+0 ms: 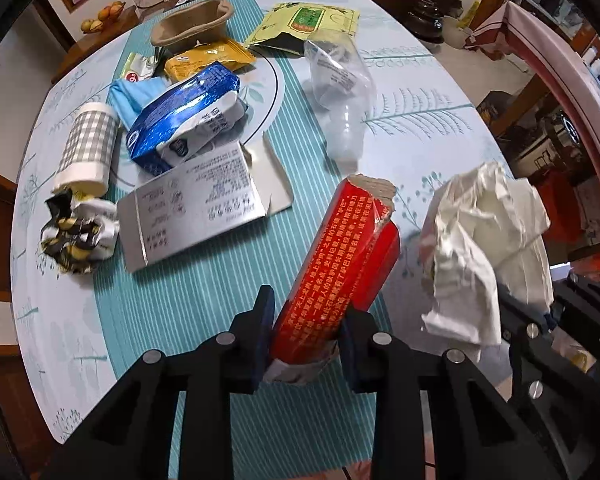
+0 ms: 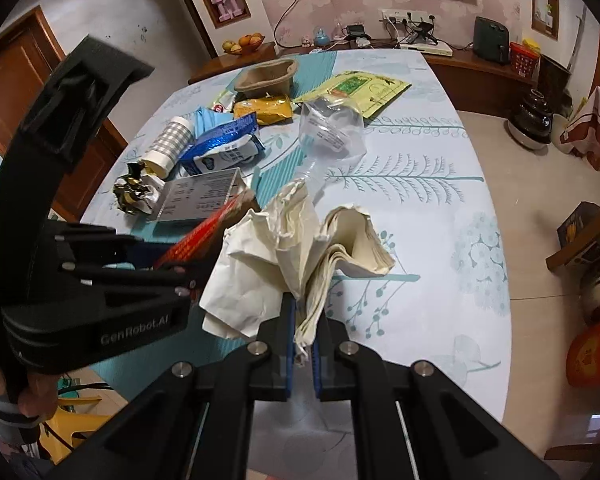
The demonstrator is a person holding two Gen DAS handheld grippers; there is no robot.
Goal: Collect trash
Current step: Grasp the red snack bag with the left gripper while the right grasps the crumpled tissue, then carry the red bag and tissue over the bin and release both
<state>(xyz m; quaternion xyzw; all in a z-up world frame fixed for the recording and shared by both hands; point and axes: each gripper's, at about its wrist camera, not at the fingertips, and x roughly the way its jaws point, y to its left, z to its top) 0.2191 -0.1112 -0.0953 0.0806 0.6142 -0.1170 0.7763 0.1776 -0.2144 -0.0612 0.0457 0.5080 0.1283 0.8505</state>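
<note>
Now left gripper point(image 1: 306, 336) clamps red box point(image 1: 340, 264), right gripper point(image 2: 302, 344) crumpled paper point(image 2: 296, 256)

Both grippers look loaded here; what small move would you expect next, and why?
Probably lift the left gripper, since its pads already clamp the torn red cardboard box resting on the table. The right gripper holds crumpled white paper, so neither can grab more.

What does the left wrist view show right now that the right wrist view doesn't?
Only the left wrist view shows the left gripper from behind, its pads pressed on the red box, and the box's torn far end.

Only the right wrist view shows the right gripper shut on the crumpled paper, plus the hand holding the left gripper.

Both show the table, the clear bottle, the blue packet and the silver carton.
</note>
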